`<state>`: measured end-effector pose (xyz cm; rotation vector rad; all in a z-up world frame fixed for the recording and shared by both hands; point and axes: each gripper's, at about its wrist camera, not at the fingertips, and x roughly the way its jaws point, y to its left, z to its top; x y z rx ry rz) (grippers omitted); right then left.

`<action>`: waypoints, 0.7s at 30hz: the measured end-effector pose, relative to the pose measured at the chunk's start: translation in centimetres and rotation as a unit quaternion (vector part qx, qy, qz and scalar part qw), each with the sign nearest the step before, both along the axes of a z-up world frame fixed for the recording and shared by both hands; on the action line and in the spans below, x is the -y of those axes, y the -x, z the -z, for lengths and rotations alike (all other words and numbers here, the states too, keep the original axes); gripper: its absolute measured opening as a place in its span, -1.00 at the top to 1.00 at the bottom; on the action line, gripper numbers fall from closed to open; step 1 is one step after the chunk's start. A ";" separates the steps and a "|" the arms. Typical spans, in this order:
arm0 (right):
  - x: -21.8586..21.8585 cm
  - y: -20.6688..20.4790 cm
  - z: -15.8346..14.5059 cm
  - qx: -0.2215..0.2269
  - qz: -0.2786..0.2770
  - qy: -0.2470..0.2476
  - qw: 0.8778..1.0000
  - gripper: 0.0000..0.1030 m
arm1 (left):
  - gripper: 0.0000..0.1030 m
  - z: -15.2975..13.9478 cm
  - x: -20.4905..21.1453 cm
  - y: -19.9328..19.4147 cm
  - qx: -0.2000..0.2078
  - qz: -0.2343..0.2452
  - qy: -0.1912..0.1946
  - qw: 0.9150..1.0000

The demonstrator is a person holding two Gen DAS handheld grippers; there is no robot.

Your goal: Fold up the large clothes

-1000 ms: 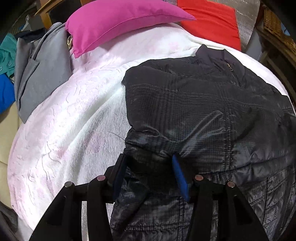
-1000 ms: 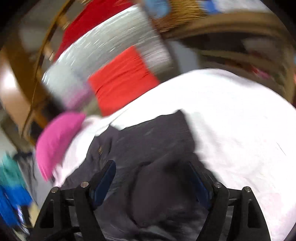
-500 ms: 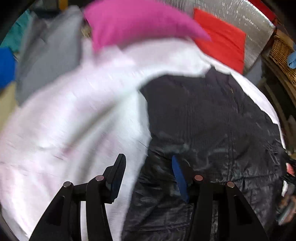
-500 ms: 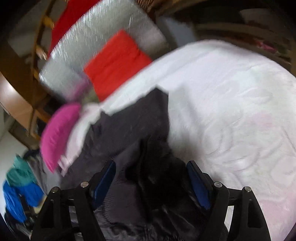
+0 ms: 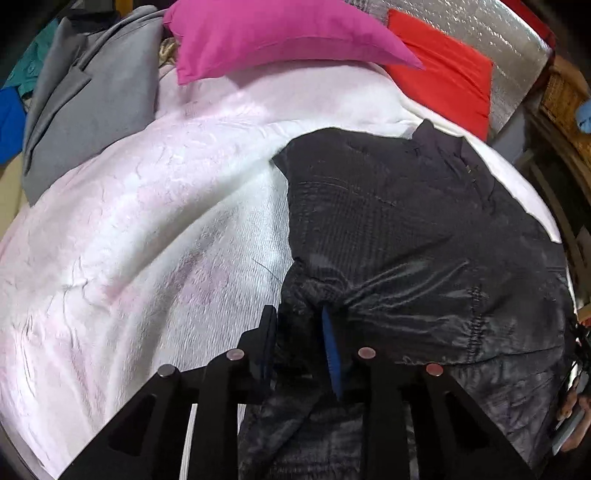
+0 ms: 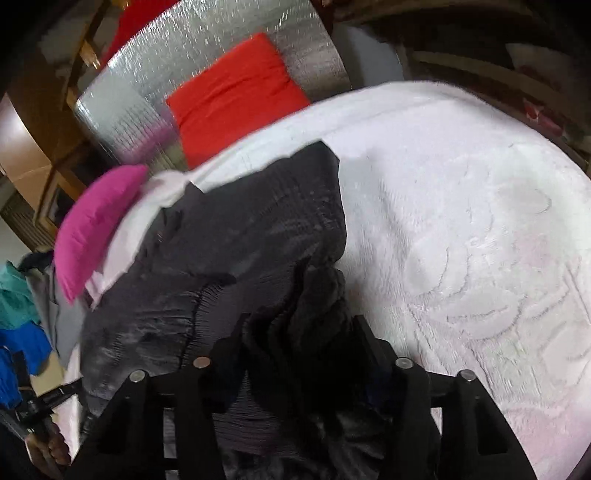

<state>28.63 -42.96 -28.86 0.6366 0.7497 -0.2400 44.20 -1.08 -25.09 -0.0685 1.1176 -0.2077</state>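
A black quilted jacket (image 5: 406, 221) lies spread on a white fleece blanket (image 5: 147, 240) that covers the bed. My left gripper (image 5: 299, 332) is at the jacket's near left edge. Its jaws are closing, and a bunched fold sits pinched between the blue pads, with creases running out from it. In the right wrist view the jacket (image 6: 258, 229) reaches away to the upper left. My right gripper (image 6: 301, 332) is closing on a thick gathered fold at the jacket's near right edge, and the cloth fills the gap between its fingers.
A pink pillow (image 5: 277, 33), a red cushion (image 5: 443, 85) and a silver padded board (image 5: 498, 37) lie at the bed's far end. A grey garment (image 5: 85, 110) lies far left, with blue and teal clothes (image 6: 18, 332) beyond. A wicker basket (image 5: 565, 96) stands on the right.
Both grippers' jaws have narrowed onto folds of the jacket. The left gripper has shifted sideways along the jacket's edge. The right one has dropped lower onto the cloth.
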 end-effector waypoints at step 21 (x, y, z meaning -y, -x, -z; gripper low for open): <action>0.5 22.1 -2.8 0.069 -0.044 -0.052 0.995 -0.46 | -0.07 -2.1 -6.4 22.3 0.063 0.090 -0.013 0.994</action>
